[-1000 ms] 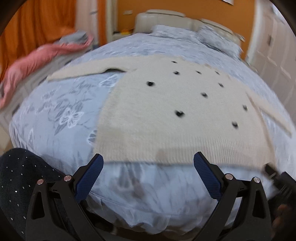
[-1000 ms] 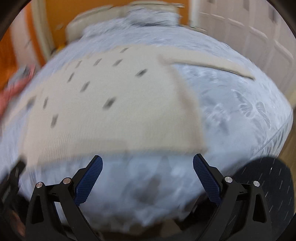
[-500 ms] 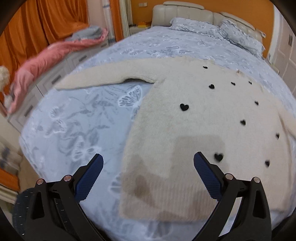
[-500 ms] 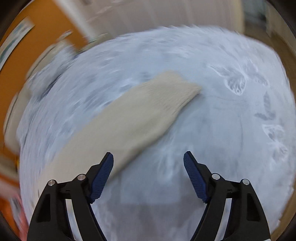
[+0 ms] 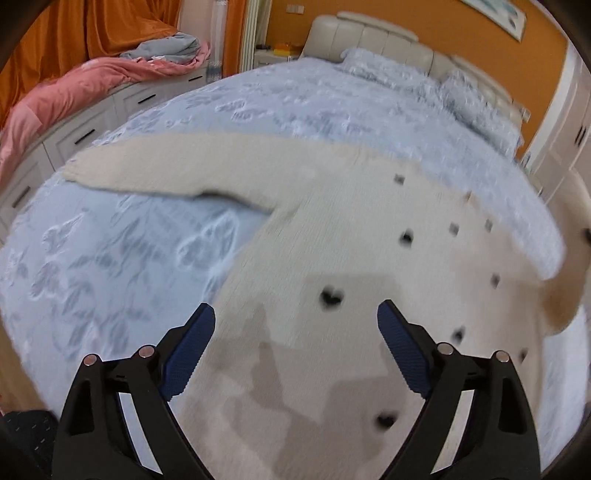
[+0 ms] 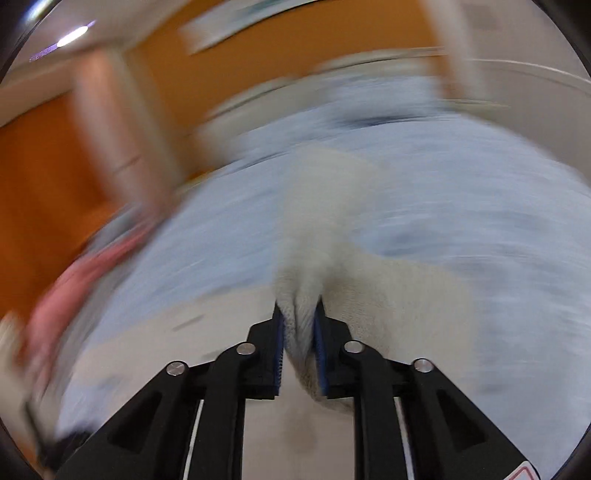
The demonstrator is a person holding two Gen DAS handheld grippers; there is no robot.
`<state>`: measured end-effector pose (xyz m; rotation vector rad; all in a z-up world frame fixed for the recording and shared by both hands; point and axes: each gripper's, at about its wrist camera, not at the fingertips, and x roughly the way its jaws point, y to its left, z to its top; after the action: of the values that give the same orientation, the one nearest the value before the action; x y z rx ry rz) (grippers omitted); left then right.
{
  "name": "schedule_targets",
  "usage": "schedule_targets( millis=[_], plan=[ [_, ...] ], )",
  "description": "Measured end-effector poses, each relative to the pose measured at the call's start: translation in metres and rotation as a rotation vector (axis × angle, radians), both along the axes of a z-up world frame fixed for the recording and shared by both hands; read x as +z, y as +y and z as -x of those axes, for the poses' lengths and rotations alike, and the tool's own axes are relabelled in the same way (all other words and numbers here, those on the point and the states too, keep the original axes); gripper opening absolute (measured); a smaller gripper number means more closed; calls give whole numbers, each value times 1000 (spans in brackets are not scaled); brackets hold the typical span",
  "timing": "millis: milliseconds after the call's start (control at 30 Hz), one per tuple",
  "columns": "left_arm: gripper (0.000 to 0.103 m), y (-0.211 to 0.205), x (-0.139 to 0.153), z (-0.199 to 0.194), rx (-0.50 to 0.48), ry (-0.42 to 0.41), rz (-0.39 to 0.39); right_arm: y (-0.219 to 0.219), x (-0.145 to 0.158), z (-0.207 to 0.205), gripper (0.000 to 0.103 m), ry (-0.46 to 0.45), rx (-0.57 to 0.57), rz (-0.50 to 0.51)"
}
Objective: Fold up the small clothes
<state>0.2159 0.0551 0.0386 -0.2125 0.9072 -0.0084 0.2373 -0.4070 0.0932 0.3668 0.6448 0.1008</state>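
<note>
Covering bed, pale-blue butterfly bedspread

place: home bedroom | evidence: bed, headboard, orange curtains

The right wrist view is smeared throughout — the bed shows no pattern; the sweater runs off the left view's lower edge.
</note>
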Motion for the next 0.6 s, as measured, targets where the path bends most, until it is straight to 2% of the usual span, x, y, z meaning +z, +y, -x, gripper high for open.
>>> schedule_targets(
  millis=[33, 67, 133, 167, 267, 300, 400, 533, 600],
  plan=[
    [89, -1, 2, -10, 3, -3, 37, 34, -8, -10, 23, 9, 76, 8],
    [91, -3, 3, -20, -1, 3, 73, 62, -18, -17, 33, 22, 135, 21],
    [93, -9, 2, -44, 1, 24, 143, 107, -52, -28, 34, 82, 168, 61],
    [93, -12, 0, -55, -10, 33, 174, 111, -62, -27, 34, 109, 159, 49],
    [93, -25, -18, -92, -41, 95, 235, 85, -84, -8, 39, 173, 36, -101],
    [93, -27, -26, -101, -39, 114, 254, 70, -91, 8, 44, 181, -20, -179],
    [93, -36, -52, -128, -26, 197, 362, 34, -104, 40, 58, 227, -143, -268],
    [93, -52, -63, -130, -17, 246, 457, -1, -124, 49, 59, 268, -248, -352],
    [93, -58, -70, -126, 7, 292, 468, -11, -135, 42, 59, 268, -292, -402]
  ],
)
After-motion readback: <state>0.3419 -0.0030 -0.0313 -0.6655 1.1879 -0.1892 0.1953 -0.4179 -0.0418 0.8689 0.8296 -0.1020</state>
